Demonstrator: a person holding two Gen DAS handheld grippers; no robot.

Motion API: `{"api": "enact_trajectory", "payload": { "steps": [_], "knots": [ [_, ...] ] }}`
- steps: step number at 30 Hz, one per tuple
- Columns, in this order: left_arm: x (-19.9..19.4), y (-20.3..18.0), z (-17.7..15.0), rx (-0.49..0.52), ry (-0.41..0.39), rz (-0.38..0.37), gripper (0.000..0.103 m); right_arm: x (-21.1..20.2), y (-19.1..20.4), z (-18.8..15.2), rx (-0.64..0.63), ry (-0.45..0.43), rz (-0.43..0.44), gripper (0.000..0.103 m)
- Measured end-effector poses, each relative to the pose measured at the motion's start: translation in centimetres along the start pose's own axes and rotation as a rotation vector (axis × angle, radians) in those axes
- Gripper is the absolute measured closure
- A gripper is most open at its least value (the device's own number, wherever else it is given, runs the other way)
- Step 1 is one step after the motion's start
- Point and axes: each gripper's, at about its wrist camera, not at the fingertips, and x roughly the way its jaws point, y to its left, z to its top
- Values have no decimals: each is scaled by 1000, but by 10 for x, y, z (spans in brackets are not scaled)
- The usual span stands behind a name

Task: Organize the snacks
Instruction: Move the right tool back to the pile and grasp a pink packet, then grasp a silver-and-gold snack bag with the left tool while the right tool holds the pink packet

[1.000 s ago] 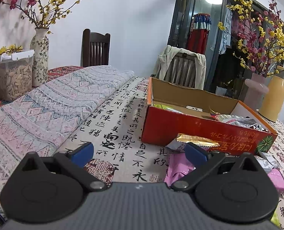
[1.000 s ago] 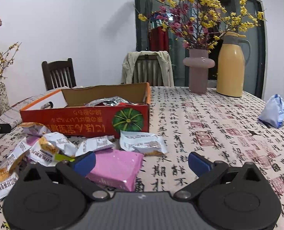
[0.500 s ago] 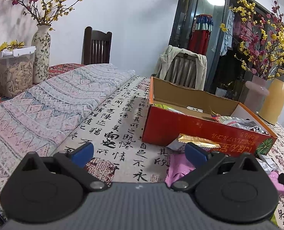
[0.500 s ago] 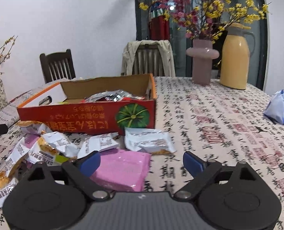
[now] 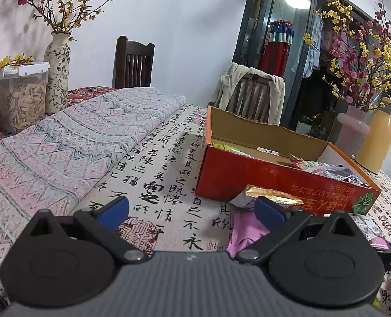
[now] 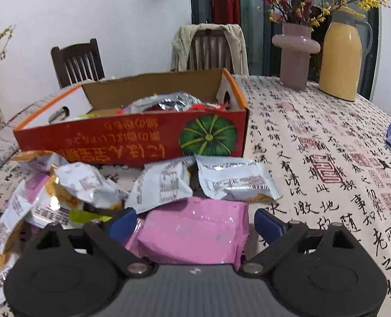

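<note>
The right gripper (image 6: 192, 224) is opening its jaws around the pink packet (image 6: 195, 232) at lower centre, not yet pressing it, probably to carry it into the red box (image 6: 132, 142) above. The left gripper (image 5: 191, 211) is waiting open and empty.

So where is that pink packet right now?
In the right wrist view, the pink packet lies on the table between the right gripper's fingers, before the red box.

Each handheld tool, left (image 5: 191, 208) and right (image 6: 195, 223), looks alike: a grey ribbed body, two round black discs with triangular lugs, black linkage arms on silver pivot pins, and blue fingertips (image 6: 121, 224).
</note>
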Motion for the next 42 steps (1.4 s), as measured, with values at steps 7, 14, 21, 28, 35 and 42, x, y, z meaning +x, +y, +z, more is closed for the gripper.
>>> {"api": "enact_trajectory", "payload": {
  "steps": [7, 14, 21, 28, 35, 42],
  "knots": [
    [0, 0, 0, -1, 0, -1, 0, 3, 1, -2, -11, 14, 8, 7],
    [1, 1, 0, -5, 4, -6, 0, -1, 6, -4, -56, 2, 13, 20],
    [1, 1, 0, -8, 7, -9, 0, -10, -1, -8, -49, -14, 25, 33],
    [1, 0, 0, -8, 7, -9, 0, -30, -12, -14, -17, -77, 9, 34],
    [2, 0, 0, -7, 8, -8, 0, -50, -28, -27, -2, -132, -22, 34],
    [2, 0, 0, -4, 9, 1, 0, -61, -48, -38, 29, -186, -49, 34]
  ]
}}
